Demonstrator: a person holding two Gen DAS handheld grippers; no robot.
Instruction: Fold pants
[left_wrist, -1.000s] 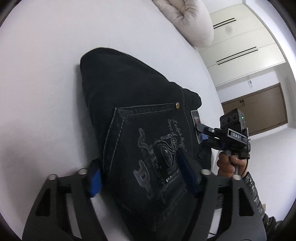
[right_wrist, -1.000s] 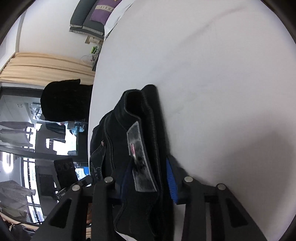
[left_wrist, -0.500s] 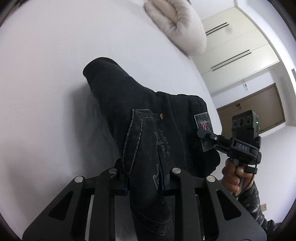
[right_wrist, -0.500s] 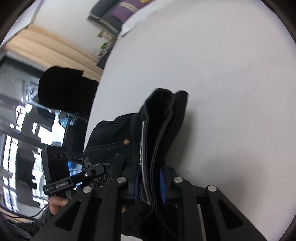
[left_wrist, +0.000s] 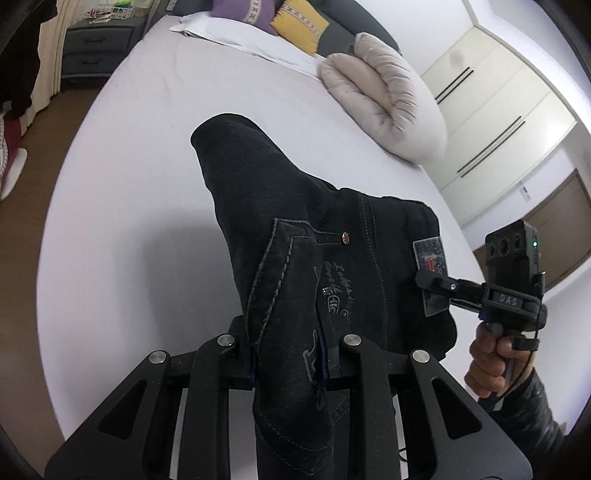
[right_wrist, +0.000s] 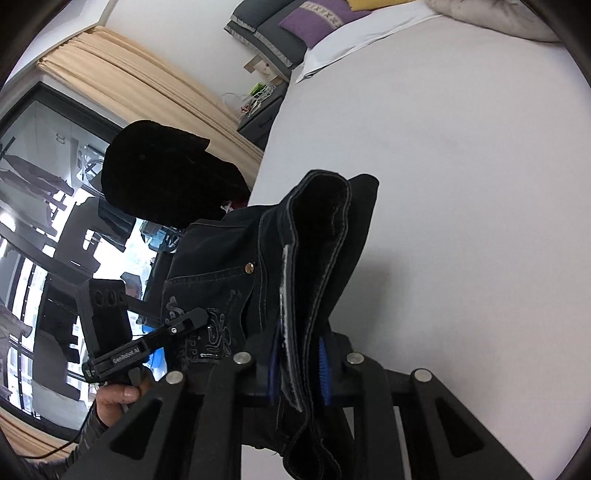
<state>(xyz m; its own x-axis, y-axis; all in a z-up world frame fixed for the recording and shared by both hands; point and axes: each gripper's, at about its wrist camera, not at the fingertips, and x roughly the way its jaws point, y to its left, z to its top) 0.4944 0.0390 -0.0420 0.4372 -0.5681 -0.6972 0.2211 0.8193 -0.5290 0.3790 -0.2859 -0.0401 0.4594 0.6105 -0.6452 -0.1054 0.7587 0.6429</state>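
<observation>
**Waist end lifted, legs trailing to 12 o'clock**

Black pants (left_wrist: 314, 229) hang over the white bed (left_wrist: 122, 206), long axis toward 12. Left gripper (left_wrist: 291, 350) pinches the pocket edge; right gripper (right_wrist: 299, 363), at 3 o'clock, pinches the waistband.

Black linkage grippers: left gripper (left_wrist: 290, 354), right gripper (right_wrist: 299, 369); silver screws, blue pads (right_wrist: 324, 373); dark sleeve (left_wrist: 532, 417).
</observation>
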